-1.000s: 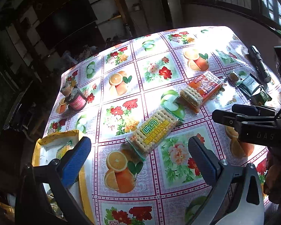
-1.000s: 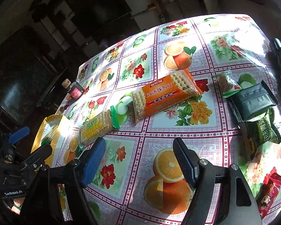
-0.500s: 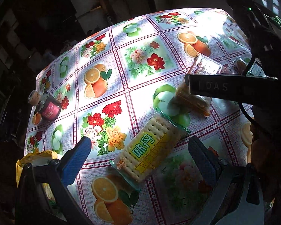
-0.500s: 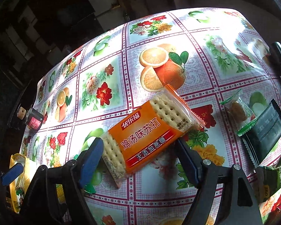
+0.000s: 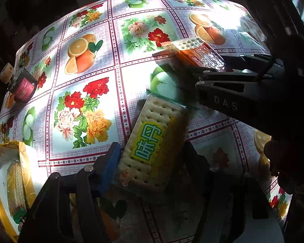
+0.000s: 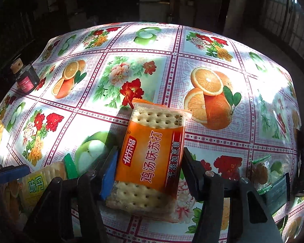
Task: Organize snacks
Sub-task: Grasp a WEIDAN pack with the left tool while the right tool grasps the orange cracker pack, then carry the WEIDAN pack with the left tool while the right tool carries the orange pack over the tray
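the left gripper (image 5: 152, 162) squeezes the yellow cracker pack (image 5: 154, 141) on both sides. the right gripper (image 6: 150, 166) squeezes the orange cracker pack (image 6: 150, 160) the same way.

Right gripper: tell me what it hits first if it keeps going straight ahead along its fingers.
The right gripper already straddles the orange cracker pack, so that pack comes first. Beyond it lies only the flowered tablecloth; depth is hard to judge in this fisheye view.
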Action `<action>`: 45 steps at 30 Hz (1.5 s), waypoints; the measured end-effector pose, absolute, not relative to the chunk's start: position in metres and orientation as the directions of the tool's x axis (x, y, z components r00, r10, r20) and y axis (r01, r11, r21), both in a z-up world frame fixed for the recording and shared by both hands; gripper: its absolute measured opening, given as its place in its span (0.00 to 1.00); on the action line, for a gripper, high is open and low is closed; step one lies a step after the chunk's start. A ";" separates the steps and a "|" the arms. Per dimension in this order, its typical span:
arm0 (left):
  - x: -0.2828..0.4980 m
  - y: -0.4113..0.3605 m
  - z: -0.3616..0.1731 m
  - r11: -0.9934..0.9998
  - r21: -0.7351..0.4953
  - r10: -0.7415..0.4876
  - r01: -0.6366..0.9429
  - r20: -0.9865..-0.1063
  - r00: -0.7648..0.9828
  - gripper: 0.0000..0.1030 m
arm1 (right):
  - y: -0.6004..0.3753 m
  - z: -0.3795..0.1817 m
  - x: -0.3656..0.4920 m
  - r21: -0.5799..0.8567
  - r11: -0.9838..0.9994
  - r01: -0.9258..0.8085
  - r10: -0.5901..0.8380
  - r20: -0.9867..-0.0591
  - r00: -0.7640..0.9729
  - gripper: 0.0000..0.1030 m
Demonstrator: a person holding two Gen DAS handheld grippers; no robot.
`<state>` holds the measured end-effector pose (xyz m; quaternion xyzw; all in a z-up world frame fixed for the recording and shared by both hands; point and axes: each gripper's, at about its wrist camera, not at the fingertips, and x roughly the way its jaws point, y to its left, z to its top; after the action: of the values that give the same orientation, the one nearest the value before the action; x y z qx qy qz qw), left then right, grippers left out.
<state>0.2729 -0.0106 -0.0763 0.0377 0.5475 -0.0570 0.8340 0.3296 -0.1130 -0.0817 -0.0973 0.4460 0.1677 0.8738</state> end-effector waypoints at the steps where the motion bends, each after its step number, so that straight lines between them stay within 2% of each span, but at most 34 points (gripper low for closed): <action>1: 0.271 -0.012 -0.076 0.991 0.001 -0.053 0.136 -0.918 0.394 0.47 | -0.115 -0.082 0.326 -0.017 0.919 -0.394 0.217 -0.813 0.541 0.51; 9: 0.237 -0.008 -0.070 0.997 -0.043 -0.065 0.065 -0.911 0.407 0.47 | -0.139 -0.080 0.296 0.109 0.905 -0.410 0.329 -0.790 0.518 0.51; 20: 0.165 0.005 -0.042 0.992 0.033 0.085 -0.120 -0.885 0.458 0.47 | -0.138 -0.048 0.236 0.241 0.849 -0.471 0.485 -0.708 0.513 0.51; 30: 0.109 0.037 -0.021 0.960 0.058 0.188 -0.272 -0.858 0.479 0.47 | -0.112 -0.033 0.184 0.316 0.767 -0.558 0.604 -0.651 0.461 0.51; 45: 0.058 0.077 -0.004 0.930 0.036 0.231 -0.367 -0.831 0.505 0.47 | -0.062 -0.025 0.147 0.352 0.669 -0.655 0.688 -0.625 0.367 0.51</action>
<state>0.0580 0.0774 -0.0036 -0.0725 0.4664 0.1729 0.8645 0.1468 -0.0619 -0.0254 0.0216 0.3889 0.4062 0.8266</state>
